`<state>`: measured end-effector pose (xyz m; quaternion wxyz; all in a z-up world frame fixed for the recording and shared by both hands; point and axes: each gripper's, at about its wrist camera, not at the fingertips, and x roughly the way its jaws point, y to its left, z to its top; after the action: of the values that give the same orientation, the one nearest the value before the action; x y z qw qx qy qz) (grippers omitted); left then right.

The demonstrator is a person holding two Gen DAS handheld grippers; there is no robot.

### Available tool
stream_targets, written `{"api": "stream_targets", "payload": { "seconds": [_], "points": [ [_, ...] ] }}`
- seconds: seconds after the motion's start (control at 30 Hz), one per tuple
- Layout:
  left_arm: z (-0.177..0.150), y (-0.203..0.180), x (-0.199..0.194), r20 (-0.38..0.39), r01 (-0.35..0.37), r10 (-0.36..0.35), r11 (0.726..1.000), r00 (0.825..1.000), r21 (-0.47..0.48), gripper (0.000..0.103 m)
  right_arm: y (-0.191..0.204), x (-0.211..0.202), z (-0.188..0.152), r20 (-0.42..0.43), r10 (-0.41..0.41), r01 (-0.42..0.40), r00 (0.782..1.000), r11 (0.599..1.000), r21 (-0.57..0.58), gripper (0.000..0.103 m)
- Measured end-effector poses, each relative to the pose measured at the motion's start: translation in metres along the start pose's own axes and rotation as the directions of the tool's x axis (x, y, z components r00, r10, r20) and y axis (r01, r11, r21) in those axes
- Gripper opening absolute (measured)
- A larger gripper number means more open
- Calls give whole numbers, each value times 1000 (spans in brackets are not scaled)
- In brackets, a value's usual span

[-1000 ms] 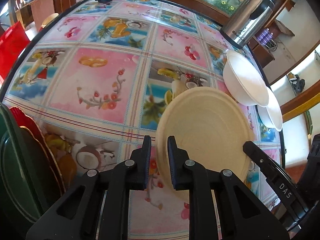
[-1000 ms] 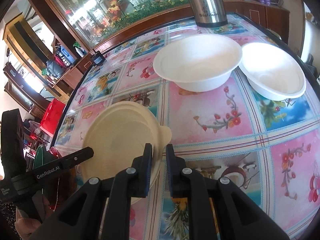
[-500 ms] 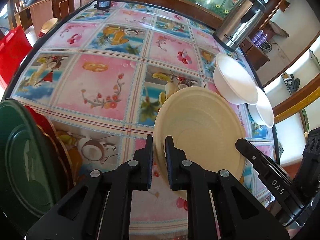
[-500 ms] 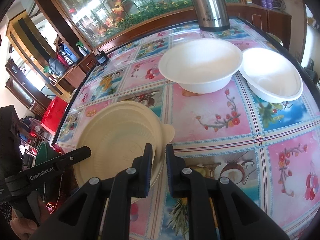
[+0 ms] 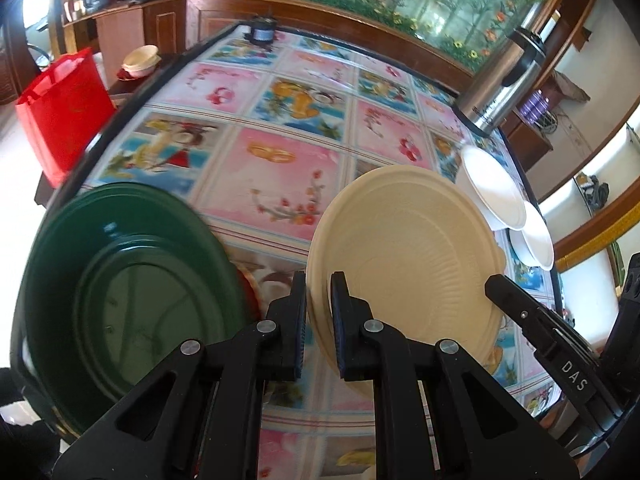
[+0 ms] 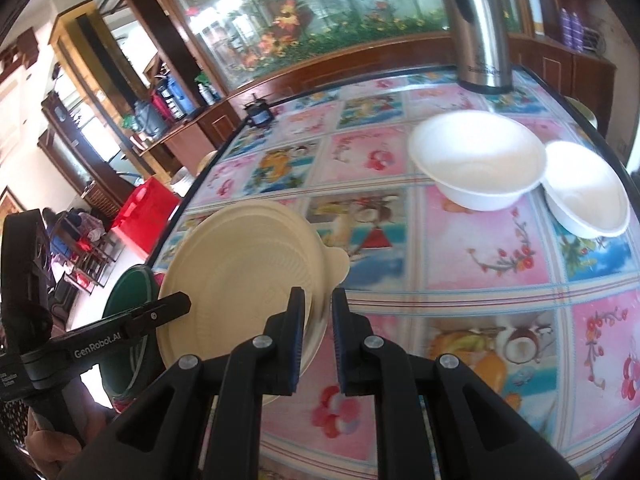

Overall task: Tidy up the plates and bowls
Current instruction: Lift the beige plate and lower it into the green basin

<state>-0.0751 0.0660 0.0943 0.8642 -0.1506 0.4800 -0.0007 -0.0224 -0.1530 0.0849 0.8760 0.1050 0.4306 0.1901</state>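
My left gripper [image 5: 318, 300] is shut on the near rim of a cream plate [image 5: 408, 264], held tilted above the table. The same cream plate [image 6: 248, 276] shows in the right wrist view. My right gripper [image 6: 318, 312] is shut on its rim at the opposite side. A dark green plate [image 5: 120, 300] stands at the lower left, with red plates behind it; it also shows in the right wrist view [image 6: 124, 304]. Two white bowls [image 6: 480, 160] [image 6: 588, 192] sit touching at the table's right side.
The table wears a fruit and flower patterned cloth [image 5: 280, 168]. A steel flask [image 6: 480, 28] stands at the far right corner. A small dark object [image 5: 262, 32] sits at the far edge. A red bag [image 5: 64, 104] stands off the table's left side.
Both grippers have lifted and carried the cream plate leftward, toward the green plate, which now fills much more of the left wrist view. The white bowls have not moved.
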Motion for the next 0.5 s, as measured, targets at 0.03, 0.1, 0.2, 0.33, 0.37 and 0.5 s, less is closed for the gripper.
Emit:
{"api": "stream_targets", "payload": {
  "seconds": [0.03, 0.1, 0.2, 0.33, 0.37, 0.5],
  "points": [
    [-1, 5, -4, 8, -6, 6, 1000, 1000, -5, 11, 6, 1, -1, 0, 6, -6, 1000, 1000, -8, 12],
    [-3, 17, -13, 26, -15, 15, 1000, 1000, -20, 11, 17, 2, -1, 0, 16, -16, 1000, 999, -27, 12],
    [-5, 33, -25, 45, -16, 18, 999, 999, -41, 11, 36, 4, 1, -1, 38, -38, 999, 997, -65, 12],
    [-9, 54, -40, 58, -11, 16, 997, 998, -75, 11, 61, 10, 2, -1, 59, -58, 998, 993, -107, 12],
    [-9, 57, -44, 64, -8, 13, 997, 998, -80, 12, 66, 11, 3, 1, 61, -61, 998, 991, -117, 12],
    [-7, 67, -53, 83, 15, -6, 995, 997, -100, 12, 80, 15, 6, 5, 65, -64, 998, 988, -144, 12]
  ]
}}
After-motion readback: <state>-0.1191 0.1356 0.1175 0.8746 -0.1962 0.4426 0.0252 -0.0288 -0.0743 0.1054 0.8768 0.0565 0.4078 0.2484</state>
